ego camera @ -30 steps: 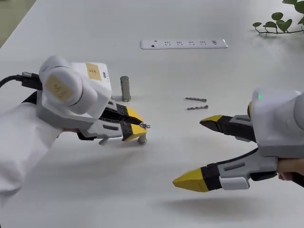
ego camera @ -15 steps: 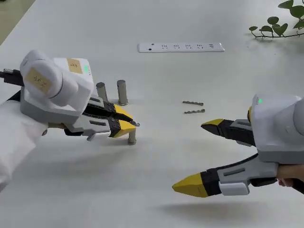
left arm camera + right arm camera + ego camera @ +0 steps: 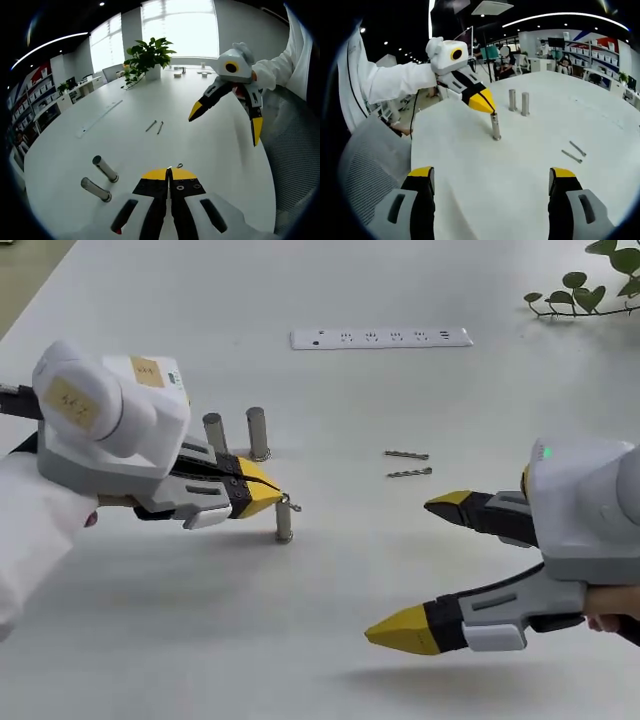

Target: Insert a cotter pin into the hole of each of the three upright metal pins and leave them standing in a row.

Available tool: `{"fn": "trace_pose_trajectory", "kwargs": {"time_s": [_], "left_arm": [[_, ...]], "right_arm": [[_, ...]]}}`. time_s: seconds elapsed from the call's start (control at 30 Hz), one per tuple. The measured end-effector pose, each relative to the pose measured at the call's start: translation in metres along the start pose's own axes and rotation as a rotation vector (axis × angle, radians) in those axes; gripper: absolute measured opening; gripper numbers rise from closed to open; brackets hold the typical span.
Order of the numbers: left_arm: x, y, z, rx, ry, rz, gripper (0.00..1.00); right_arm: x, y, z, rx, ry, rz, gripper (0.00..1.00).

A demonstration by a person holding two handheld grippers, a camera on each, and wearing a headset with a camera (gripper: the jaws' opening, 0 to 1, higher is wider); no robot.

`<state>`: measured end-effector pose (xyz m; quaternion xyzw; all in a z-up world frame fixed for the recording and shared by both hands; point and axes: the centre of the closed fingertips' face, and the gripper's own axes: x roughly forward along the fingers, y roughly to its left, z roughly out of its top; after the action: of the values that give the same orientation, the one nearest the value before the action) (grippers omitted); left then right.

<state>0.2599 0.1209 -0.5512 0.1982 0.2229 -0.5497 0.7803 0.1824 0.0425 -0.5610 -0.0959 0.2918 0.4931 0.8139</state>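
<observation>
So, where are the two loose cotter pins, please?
Head view: the cotter pins lie side by side right of the metal pins, between power strip and right gripper.

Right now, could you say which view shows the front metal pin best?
The right gripper view: the metal pin stands whole, side-on, left gripper at its top. The head view sees it from above; in the left gripper view, jaws cover it.
</observation>
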Motion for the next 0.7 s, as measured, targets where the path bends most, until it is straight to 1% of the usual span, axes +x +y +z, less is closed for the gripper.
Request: {"fn": "trace_pose_trajectory", "kwargs": {"time_s": [0.1, 0.2, 0.3, 0.43, 0.57, 0.7], "left_arm": [[-0.002, 0.002, 0.001, 0.011, -0.002, 0.009, 0.00], [-0.006, 0.000, 0.002, 0.022, 0.001, 0.014, 0.00], [-0.009, -0.001, 0.002, 0.032, 0.005, 0.013, 0.08], [-0.012, -0.003, 0.000, 0.038, 0.019, 0.011, 0.11], [-0.014, -0.006, -0.001, 0.048, 0.031, 0.004, 0.20], [-0.013, -0.008, 0.000, 0.058, 0.045, -0.014, 0.21]], "right_arm": [[0.001, 0.001, 0.000, -0.002, 0.001, 0.003, 0.93], [0.001, 0.001, 0.000, -0.003, 0.000, 0.004, 0.93], [0.001, 0.001, 0.000, -0.003, -0.002, 0.004, 0.93], [0.001, 0.001, -0.001, -0.004, -0.002, 0.002, 0.92], [0.000, 0.001, 0.000, -0.002, -0.009, 0.004, 0.92], [0.000, 0.002, -0.001, -0.002, -0.013, 0.010, 0.92]]}}
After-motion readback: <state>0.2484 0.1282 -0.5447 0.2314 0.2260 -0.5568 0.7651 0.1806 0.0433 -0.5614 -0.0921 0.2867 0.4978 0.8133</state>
